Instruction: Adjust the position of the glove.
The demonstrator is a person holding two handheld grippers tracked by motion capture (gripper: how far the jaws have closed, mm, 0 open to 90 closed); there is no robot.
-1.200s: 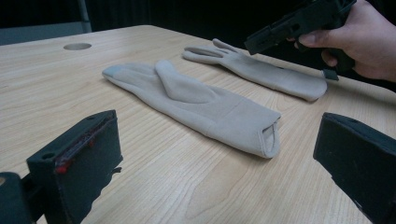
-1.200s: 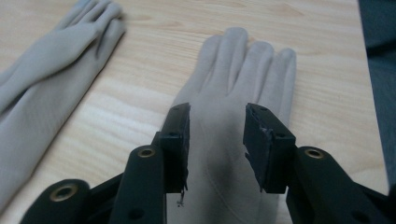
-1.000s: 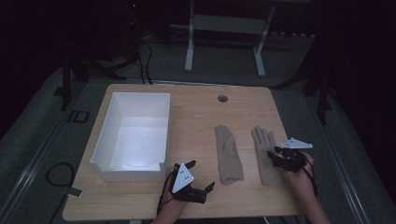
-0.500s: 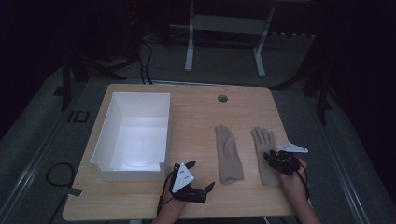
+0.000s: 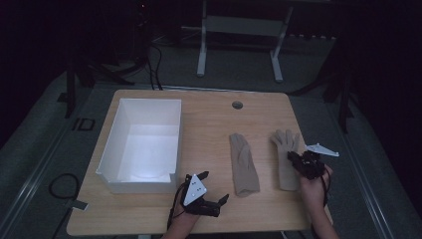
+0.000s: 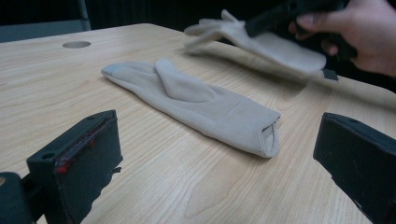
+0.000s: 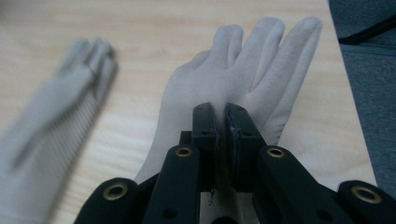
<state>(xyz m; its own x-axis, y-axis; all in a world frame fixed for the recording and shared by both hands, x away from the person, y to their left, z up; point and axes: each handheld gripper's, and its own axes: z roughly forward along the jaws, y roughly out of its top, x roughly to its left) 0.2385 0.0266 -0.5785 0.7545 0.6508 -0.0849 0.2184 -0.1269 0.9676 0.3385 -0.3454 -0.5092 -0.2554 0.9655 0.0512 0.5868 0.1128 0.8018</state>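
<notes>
Two beige gloves lie on the wooden table [image 5: 209,124]. The left glove [image 5: 243,164] lies flat with its cuff toward me; it also appears in the left gripper view [image 6: 196,100] and blurred in the right gripper view [image 7: 56,112]. My right gripper [image 5: 293,158] [image 7: 220,116] is shut on the palm of the right glove [image 5: 286,149] [image 7: 261,60]. In the left gripper view the right glove [image 6: 275,44] hangs a little above the table from that gripper [image 6: 275,21]. My left gripper [image 5: 219,201] [image 6: 224,149] stands open near the front edge, just short of the left glove's cuff, holding nothing.
A white open bin [image 5: 115,137] stands on the left half of the table. A round cable hole [image 5: 237,105] sits near the far edge. The table's right edge is close to the right glove. A metal stand [image 5: 239,45] is on the dark floor behind.
My right gripper has shifted slightly left over the right glove and holds it by the palm. The left gripper and the left glove have not moved.
</notes>
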